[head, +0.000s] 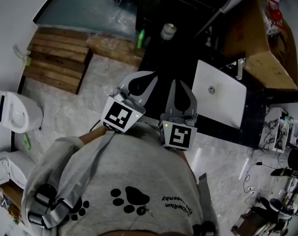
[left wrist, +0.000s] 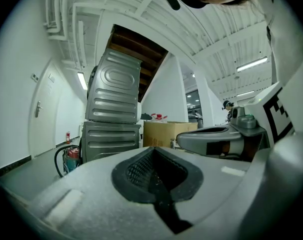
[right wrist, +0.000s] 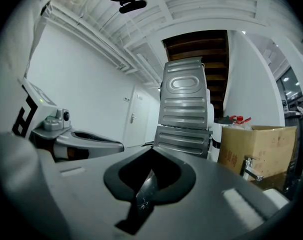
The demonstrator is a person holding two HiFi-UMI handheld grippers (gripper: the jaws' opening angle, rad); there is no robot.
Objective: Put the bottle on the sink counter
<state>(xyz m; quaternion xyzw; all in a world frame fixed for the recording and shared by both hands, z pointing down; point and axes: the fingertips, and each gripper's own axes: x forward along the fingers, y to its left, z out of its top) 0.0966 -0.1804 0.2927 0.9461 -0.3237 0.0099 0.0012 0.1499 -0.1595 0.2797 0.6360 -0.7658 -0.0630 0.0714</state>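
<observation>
Near the one sink (head: 220, 95) there are one faucet (head: 239, 69), one cardboard box (head: 259, 38), one toilet (head: 14, 114) and two grippers: left gripper (head: 148, 77), right gripper (head: 179, 85).

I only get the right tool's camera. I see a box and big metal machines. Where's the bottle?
Observer: It shows in the head view. The bottle stands on a dark surface, out ahead of you.
Operator: Is there a sink too?
Observer: Yes. A white sink lies to the right of the bottle and nearer to you.
Operator: What's the left tool holding?
Observer: Nothing. The left tool is shut, with nothing in it.
</observation>
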